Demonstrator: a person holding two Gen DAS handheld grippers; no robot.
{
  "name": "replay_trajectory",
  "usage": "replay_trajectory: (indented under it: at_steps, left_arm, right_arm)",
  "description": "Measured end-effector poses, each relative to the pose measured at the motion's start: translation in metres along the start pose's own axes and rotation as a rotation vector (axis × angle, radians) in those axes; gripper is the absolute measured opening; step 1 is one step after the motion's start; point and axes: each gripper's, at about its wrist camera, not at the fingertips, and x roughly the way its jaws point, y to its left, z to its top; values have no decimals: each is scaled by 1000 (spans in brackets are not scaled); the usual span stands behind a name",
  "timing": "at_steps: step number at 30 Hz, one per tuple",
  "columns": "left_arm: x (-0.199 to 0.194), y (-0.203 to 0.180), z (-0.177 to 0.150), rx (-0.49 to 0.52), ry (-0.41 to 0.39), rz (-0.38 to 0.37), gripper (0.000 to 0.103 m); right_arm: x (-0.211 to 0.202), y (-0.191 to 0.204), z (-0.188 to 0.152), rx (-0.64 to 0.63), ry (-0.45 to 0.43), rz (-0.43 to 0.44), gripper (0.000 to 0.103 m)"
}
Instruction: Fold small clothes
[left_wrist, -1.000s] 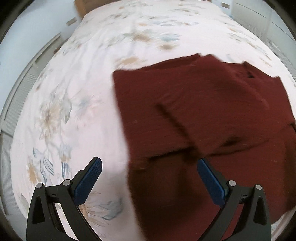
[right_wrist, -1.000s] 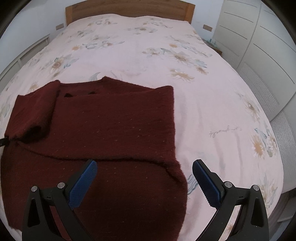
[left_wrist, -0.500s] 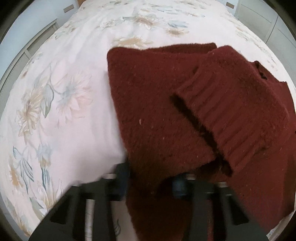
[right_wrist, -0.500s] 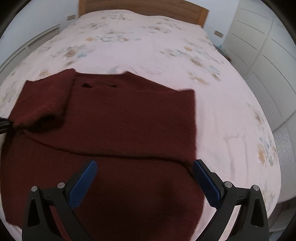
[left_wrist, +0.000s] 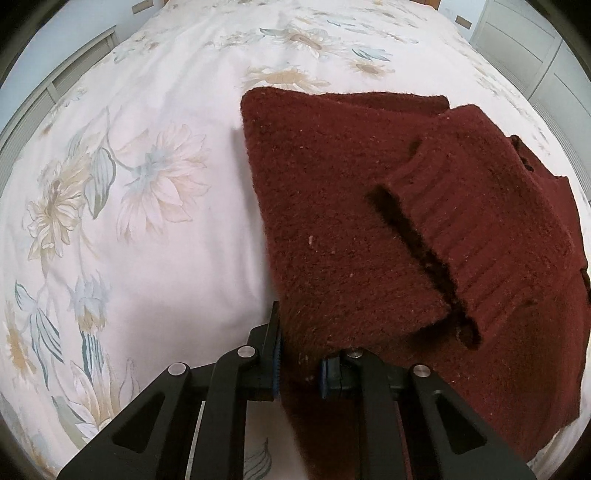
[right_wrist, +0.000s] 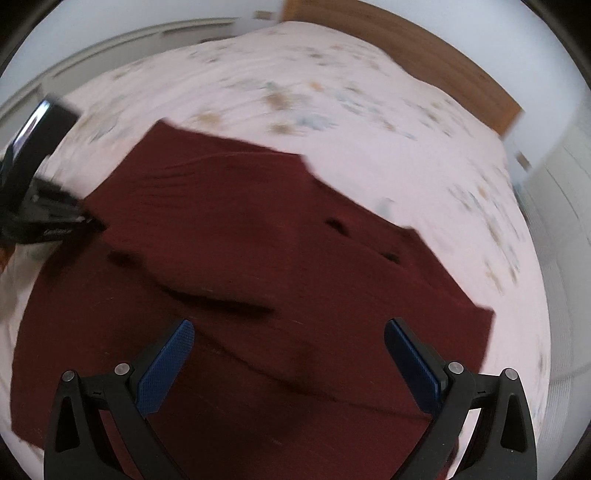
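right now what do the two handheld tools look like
Both match: the left tool and right tool have matte black angular frames with triangular cutouts, silver round pivot pins, and flat blue textured pads lining the fingers. No cables, markings or sleeves show.

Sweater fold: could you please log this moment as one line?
left gripper: shut on sweater edge | right gripper: open, above sweater | sleeve: folded onto body | surface: floral bedsheet

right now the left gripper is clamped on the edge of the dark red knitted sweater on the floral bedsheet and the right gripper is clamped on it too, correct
Not quite. The left gripper is clamped on the edge of the dark red knitted sweater on the floral bedsheet, having just closed on it. But the right gripper is open, hovering over the sweater with nothing pinched, as the right wrist view shows.
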Motion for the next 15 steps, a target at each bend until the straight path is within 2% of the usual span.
replay_trajectory:
  at_steps: [6,11,14,15]
  left_arm:
    - [2,-13,1,5,8,14,13]
    - [6,-4,-3,16,8,23,13]
    - [4,-6,-5,17,13,23,14]
    - [6,-8,-4,17,14,22,14]
  right_arm:
    - [27,38,23,-92,17,19,103]
    - [43,54,40,-116,21,55,102]
    - [44,52,48,-79,27,97,84]
    - [43,49,51,-47,25,143,68]
